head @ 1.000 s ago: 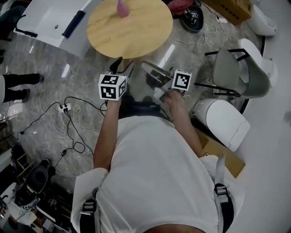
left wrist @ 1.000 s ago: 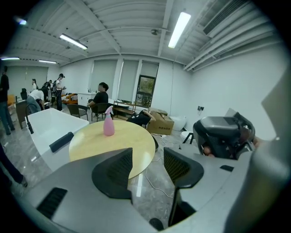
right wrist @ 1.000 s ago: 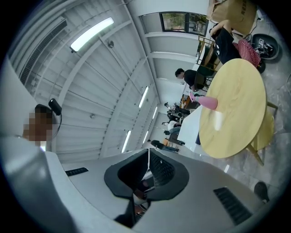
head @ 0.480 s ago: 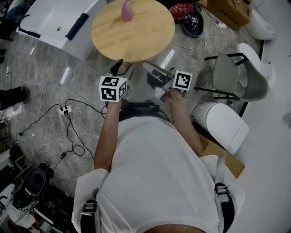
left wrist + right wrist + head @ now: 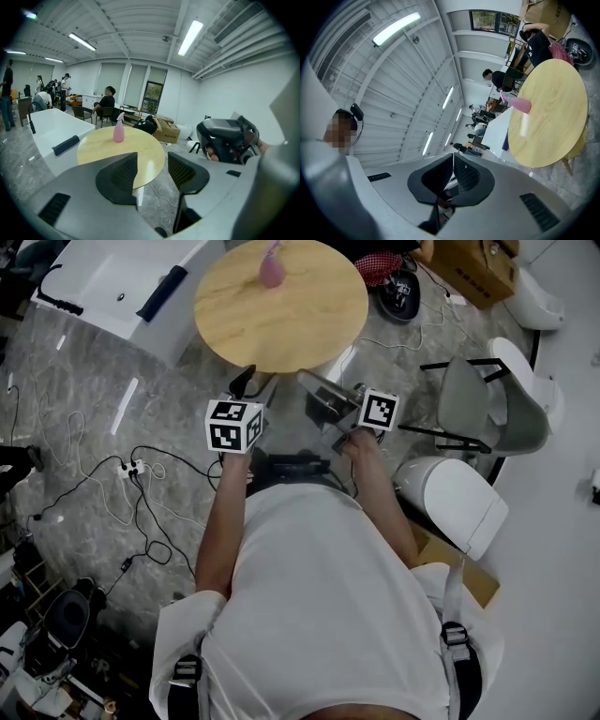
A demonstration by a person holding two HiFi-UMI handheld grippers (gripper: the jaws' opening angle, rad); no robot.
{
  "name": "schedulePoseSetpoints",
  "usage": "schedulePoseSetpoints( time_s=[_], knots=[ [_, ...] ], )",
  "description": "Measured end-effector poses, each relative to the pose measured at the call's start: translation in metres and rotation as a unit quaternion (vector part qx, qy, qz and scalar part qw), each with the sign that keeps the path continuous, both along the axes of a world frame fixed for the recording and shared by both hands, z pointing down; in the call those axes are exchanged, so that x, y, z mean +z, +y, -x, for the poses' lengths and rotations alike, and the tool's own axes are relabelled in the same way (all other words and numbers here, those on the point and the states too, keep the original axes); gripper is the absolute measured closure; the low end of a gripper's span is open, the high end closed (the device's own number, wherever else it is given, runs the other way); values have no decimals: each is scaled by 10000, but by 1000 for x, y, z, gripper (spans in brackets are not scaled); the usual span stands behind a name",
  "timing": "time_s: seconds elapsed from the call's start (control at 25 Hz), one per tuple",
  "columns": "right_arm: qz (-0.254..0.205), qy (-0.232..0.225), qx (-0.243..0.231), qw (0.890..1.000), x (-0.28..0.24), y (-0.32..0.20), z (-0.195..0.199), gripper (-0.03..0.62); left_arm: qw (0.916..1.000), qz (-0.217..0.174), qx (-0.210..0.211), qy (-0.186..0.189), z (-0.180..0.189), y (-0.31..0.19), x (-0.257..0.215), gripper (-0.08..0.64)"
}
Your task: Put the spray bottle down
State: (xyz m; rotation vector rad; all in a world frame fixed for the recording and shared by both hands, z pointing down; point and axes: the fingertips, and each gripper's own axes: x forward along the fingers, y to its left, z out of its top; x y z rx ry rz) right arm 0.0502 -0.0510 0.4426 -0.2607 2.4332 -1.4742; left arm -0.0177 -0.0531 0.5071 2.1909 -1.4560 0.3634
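Spray bottle (image 5: pixel 272 271) stands on round table (image 5: pixel 281 320), nozzle cropped in head view.

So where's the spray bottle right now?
In the head view, the bottle stands on the round table, near its far edge.

Pink spray bottle (image 5: pixel 271 270), tan wooden table (image 5: pixel 300 320) (grey marbled floor (image 5: pixel 84 427))

The head view is taken steeply downward from above the person, with the round table (image 5: pixel 281 310) lying at 12 o'clock. The left gripper view is aimed level at it from low down; the right gripper view is rolled sideways and tilted upward. The table and spray bottle (image 5: pixel 272 268) are shared by all three.
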Motion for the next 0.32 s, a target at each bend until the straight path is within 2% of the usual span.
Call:
schedulePoseSetpoints(
  time_s=[0.32],
  knots=[
    [37,67,8,10000,5,-3,8,574,10000,20,42,53,5,-4,4,356]
  ],
)
